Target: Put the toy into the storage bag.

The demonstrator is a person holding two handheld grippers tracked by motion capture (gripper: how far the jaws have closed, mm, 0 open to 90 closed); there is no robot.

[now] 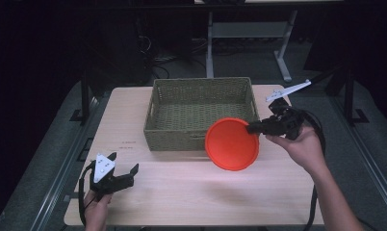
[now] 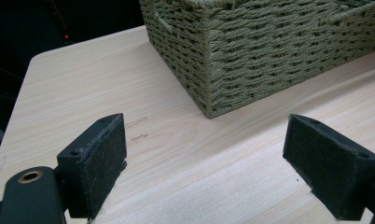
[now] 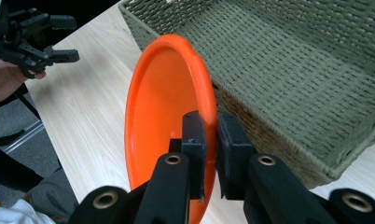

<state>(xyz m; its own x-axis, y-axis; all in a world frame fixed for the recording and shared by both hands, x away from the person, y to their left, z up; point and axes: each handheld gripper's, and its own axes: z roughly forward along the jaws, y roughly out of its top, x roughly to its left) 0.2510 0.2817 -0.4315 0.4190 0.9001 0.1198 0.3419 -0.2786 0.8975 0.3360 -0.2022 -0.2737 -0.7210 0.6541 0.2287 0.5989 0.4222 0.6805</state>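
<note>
At seven o'clock on the table (image 1: 191, 192), the left gripper (image 1: 122, 168) rests with its jaws spread wide and empty. Farther in, at three o'clock, the right gripper (image 1: 253, 128) is clamped on the rim of an orange plate (image 1: 231, 144), held tilted at the basket's near right corner. The woven basket (image 1: 155, 103) sits at twelve o'clock.

Left tool (image 1: 122, 167) gapes wide; right tool (image 1: 252, 128) is clamped tight.
</note>
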